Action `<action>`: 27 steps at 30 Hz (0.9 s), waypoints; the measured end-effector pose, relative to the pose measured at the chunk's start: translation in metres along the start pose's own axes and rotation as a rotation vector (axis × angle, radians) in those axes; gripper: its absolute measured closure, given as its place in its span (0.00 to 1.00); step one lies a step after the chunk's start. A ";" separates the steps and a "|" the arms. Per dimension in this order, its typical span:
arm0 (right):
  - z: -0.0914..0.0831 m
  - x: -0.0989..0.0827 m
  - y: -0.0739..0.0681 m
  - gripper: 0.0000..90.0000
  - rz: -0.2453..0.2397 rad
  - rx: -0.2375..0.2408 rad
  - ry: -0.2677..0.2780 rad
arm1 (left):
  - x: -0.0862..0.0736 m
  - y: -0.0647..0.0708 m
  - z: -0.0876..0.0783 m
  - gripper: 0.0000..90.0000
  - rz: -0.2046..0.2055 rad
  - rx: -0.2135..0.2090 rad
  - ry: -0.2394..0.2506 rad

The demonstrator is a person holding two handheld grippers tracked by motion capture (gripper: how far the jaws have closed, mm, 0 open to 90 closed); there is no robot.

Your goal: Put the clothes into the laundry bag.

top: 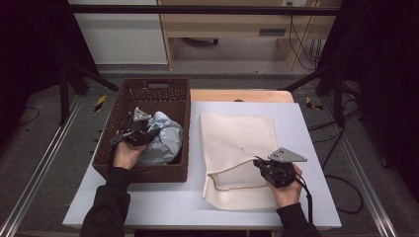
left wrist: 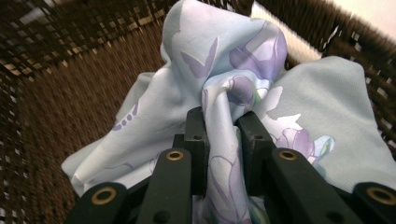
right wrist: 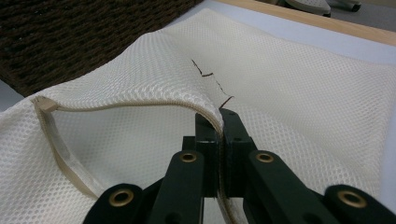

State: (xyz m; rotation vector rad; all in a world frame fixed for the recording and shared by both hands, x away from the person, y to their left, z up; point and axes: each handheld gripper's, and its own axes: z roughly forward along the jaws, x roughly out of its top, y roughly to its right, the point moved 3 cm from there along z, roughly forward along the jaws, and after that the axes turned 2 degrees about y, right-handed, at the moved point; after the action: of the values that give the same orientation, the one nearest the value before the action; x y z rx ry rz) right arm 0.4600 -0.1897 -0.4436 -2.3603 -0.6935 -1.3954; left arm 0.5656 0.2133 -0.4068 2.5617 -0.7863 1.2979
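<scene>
Left tongs [left wrist: 222, 126] clamped on cloth [left wrist: 243, 79] in basket [top: 148, 91], right tongs [right wrist: 219, 123] pinching bag [right wrist: 299, 93] rim open; next, probably lift cloth across into the mouth.

The basket [top: 163, 94] walls hem the cloth [top: 165, 138]; the bag [top: 237, 133] mouth gapes open beside it.

Even overhead light on the pale table [top: 316, 148]; far corners fall into darkness. Soft shadows, no glare. Wicker basket [left wrist: 56, 93] slightly blurred in the left gripper view; near jaws sharp.
</scene>
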 end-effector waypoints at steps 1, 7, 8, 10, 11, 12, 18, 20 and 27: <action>0.000 0.000 0.000 0.97 -0.001 0.001 -0.002 | 0.001 -0.001 -0.002 0.84 -0.003 0.003 0.020; 0.001 0.000 -0.001 0.97 -0.004 0.006 -0.001 | 0.005 -0.007 -0.013 0.84 -0.042 0.021 0.127; 0.000 0.000 -0.001 0.97 -0.004 0.004 -0.001 | 0.006 -0.008 -0.015 0.84 -0.047 0.031 0.143; 0.000 0.000 -0.001 0.97 -0.001 0.003 -0.002 | 0.008 -0.011 -0.020 0.84 -0.059 0.037 0.169; 0.000 0.000 -0.001 0.97 -0.003 0.003 0.001 | 0.009 -0.011 -0.022 0.84 -0.062 0.046 0.189; 0.000 0.001 -0.001 0.97 -0.001 0.003 0.002 | 0.010 -0.011 -0.024 0.85 -0.065 0.050 0.202; -0.001 0.001 -0.001 0.97 -0.001 -0.001 0.004 | 0.020 -0.015 -0.039 0.85 -0.075 0.071 0.272; -0.001 0.001 -0.001 0.97 0.002 0.000 0.002 | 0.023 -0.015 -0.045 0.85 -0.076 0.075 0.292; -0.001 0.001 0.000 0.97 0.001 0.001 0.001 | 0.030 -0.015 -0.065 0.84 -0.084 0.094 0.353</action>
State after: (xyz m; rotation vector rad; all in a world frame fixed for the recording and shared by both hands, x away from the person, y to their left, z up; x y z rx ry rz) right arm 0.4592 -0.1898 -0.4421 -2.3586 -0.6925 -1.3954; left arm 0.5419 0.2386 -0.3423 2.3022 -0.5540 1.7287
